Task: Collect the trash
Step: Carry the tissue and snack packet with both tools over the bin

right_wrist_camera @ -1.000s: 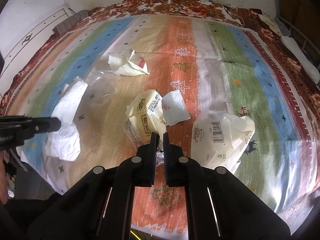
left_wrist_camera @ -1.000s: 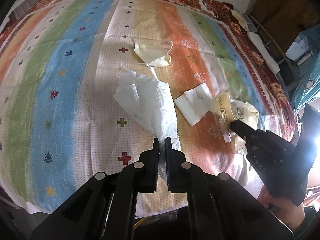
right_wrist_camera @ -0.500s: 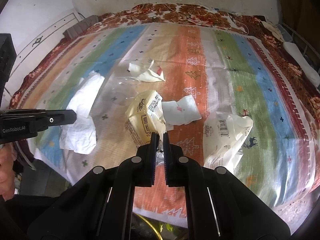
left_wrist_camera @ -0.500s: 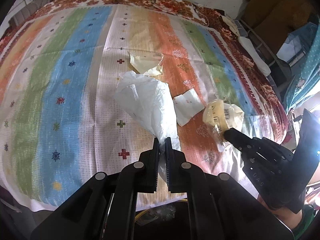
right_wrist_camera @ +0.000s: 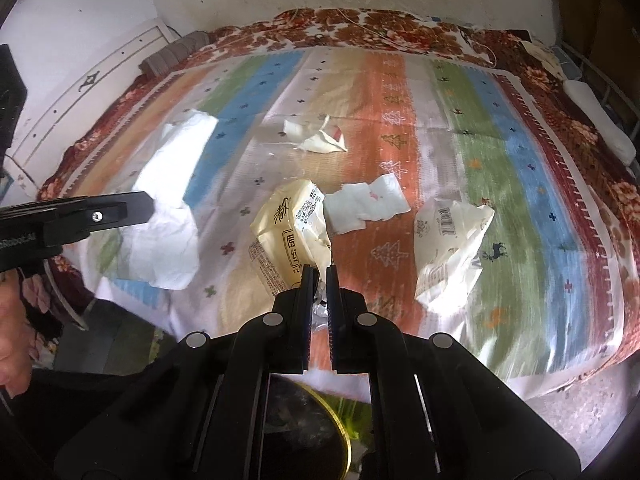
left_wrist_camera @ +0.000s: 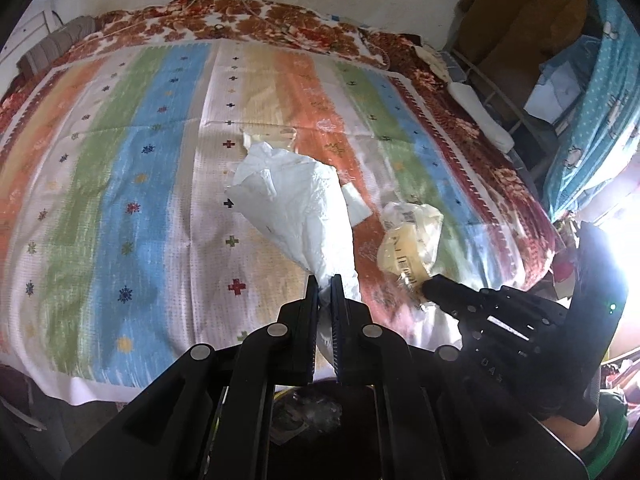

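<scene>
My left gripper (left_wrist_camera: 325, 280) is shut on a white crumpled tissue (left_wrist_camera: 296, 204) and holds it above the striped bedspread (left_wrist_camera: 152, 184). The tissue also shows in the right wrist view (right_wrist_camera: 168, 216). My right gripper (right_wrist_camera: 319, 272) is shut on a yellow printed wrapper (right_wrist_camera: 290, 236), lifted near the bed's front edge; the wrapper also shows in the left wrist view (left_wrist_camera: 410, 240), with the right gripper (left_wrist_camera: 430, 288) below it. A white wrapper with a barcode (right_wrist_camera: 448, 248), a folded white napkin (right_wrist_camera: 368, 208) and a torn cream wrapper (right_wrist_camera: 320, 138) lie on the bed.
A dark bin with a yellow rim (right_wrist_camera: 312, 432) sits below the bed's front edge, under both grippers, and shows in the left wrist view (left_wrist_camera: 304, 420) too. A clear plastic sheet (right_wrist_camera: 276, 148) lies mid-bed. Furniture and blue cloth (left_wrist_camera: 592, 120) stand at the right.
Both grippers have pulled back toward the bed's front edge and risen, each carrying its piece of trash. The bin has come into view below them.
</scene>
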The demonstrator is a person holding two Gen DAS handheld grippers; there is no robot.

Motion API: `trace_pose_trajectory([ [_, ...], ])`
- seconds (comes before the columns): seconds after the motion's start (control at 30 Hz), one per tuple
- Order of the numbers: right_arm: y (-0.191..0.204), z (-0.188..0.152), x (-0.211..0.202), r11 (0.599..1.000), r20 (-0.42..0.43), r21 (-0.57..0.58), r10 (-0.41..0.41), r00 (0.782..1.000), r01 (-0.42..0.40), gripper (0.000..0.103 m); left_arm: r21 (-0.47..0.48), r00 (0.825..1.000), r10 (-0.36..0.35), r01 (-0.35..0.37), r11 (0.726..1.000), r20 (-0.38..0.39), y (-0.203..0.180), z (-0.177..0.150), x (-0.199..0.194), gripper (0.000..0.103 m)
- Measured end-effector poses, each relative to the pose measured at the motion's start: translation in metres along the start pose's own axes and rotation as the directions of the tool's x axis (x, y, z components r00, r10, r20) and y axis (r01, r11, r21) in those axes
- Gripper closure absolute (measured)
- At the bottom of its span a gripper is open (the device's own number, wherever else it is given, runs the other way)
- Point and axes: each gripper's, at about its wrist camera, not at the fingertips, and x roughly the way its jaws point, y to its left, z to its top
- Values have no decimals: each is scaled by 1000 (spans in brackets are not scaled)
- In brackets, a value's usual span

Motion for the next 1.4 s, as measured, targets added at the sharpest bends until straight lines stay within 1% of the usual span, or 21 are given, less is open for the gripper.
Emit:
trace_pose_trajectory([
  [0.1,7,-7,-12,1000,9,-1,18,1000,-18,98,17,1000,-13,13,1000,20,-5,-7,-14,98],
  [0.23,13,-14,-27,999,26,10,36,999,-37,98,12,998,-40,39,999,46,-5,-14,-30,98],
  [0.33,20,-20,-39,1000,53,5,30,998,-30,98,7,997,-46,46,999,56,-5,-19,-38,98],
  [0.47,26,-30,-53,998,80,18,55,995,-56,98,-6,997,-51,51,999,62,-1,-28,-46,98],
  [0.63,33,-44,-67,999,118,16,43,992,-45,98,-6,995,-68,69,998,73,-2,-39,-55,98],
  [0.77,37,-53,-77,999,147,15,33,989,-35,98,-1,995,-61,62,998,75,-4,-49,-58,98],
  [0.93,35,-68,-84,999,148,35,35,988,-41,98,-1,995,-69,70,998,72,-5,-65,-64,98],
  [1.03,38,-77,-86,999,143,22,33,989,-37,97,7,995,-71,71,997,63,-8,-76,-65,98],
  [1.17,42,-89,-91,999,141,19,32,989,-35,97,25,997,-54,53,998,48,-13,-88,-62,97],
  [1.4,40,-113,-89,998,108,45,34,994,-39,97,38,1000,-30,30,999,8,-18,-108,-54,98],
])
